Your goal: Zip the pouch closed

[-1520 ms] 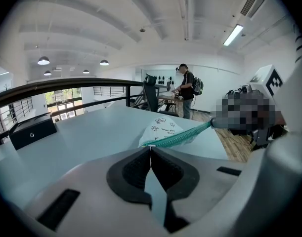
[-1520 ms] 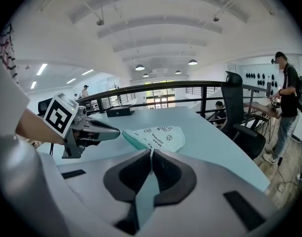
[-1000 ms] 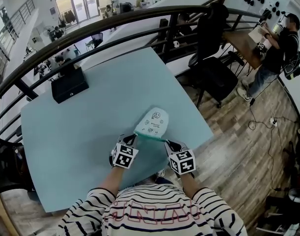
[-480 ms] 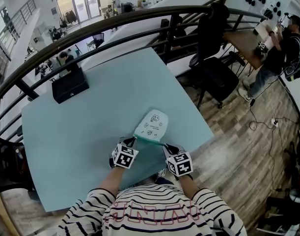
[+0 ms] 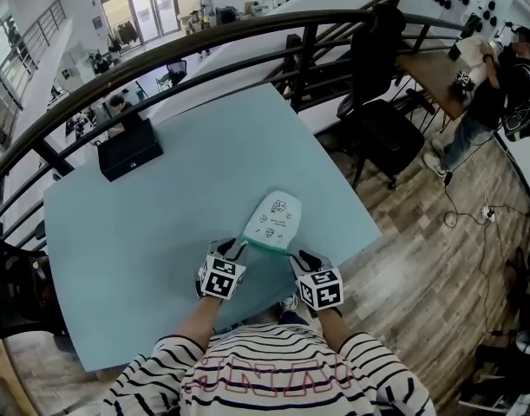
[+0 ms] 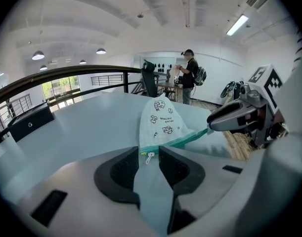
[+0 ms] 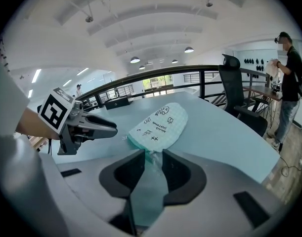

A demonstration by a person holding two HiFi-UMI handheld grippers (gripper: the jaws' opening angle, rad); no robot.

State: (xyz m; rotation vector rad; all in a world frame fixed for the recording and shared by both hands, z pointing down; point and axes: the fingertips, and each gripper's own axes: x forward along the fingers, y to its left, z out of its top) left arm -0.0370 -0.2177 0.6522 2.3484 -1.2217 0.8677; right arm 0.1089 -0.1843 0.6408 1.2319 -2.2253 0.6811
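Observation:
The pouch [image 5: 275, 217] is white with a fine check, small black doodles and a green zip edge, and it lies flat on the pale blue table [image 5: 160, 215]. My left gripper [image 5: 237, 246] is at the zip edge's left end. Its jaws have just been opening, and the zip pull [image 6: 149, 157] hangs loose in the gap between them. My right gripper [image 5: 297, 255] is at the right end, also just opening, with the pouch's green corner [image 7: 150, 154] between its parted pads. Neither gripper presses on the pouch [image 6: 163, 125].
A black box [image 5: 130, 150] stands at the table's far left. A dark curved railing [image 5: 204, 42] runs behind the table, with a black office chair [image 5: 377, 128] to the right. A person [image 5: 494, 85] stands at a desk far right. The table's near edge is under my wrists.
Both hands stay at the pouch's near corners and the pouch has not shifted. The grippers no longer clamp the zip edge.

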